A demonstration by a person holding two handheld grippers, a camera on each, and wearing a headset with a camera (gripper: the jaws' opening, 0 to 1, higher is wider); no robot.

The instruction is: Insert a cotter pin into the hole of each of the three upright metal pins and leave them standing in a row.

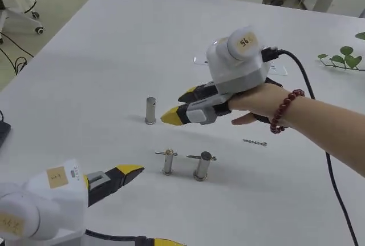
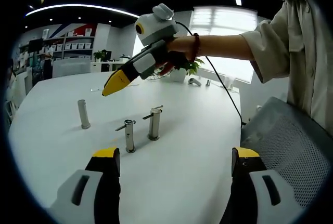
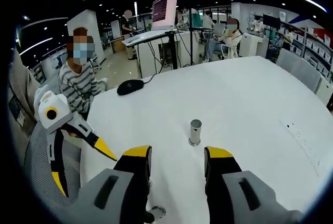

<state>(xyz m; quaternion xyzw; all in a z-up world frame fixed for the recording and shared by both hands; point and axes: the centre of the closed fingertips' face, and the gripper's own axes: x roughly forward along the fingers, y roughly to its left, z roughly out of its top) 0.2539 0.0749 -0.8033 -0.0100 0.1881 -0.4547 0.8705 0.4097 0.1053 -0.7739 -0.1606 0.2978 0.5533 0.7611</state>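
Note:
Three upright metal pins stand on the white table (image 1: 102, 57). The far pin (image 1: 150, 111) (image 2: 83, 114) (image 3: 195, 132) is bare. The two nearer pins (image 1: 167, 161) (image 1: 201, 166) (image 2: 129, 134) (image 2: 154, 122) each carry a cotter pin through the top. A loose cotter pin (image 1: 255, 142) lies flat to their right. My right gripper (image 1: 174, 107) (image 3: 178, 154) hovers open and empty just right of the bare pin, jaws pointing at it. My left gripper (image 1: 145, 206) (image 2: 175, 156) is open and empty at the near left, a short way from the two fitted pins.
A black cable (image 1: 328, 160) trails from the right gripper across the table's right side. Plant leaves (image 1: 345, 57) lie at the far right edge. A black mouse (image 3: 130, 86) sits at the table's far end, with seated people and desks beyond. A chair (image 2: 291, 141) stands beside the table.

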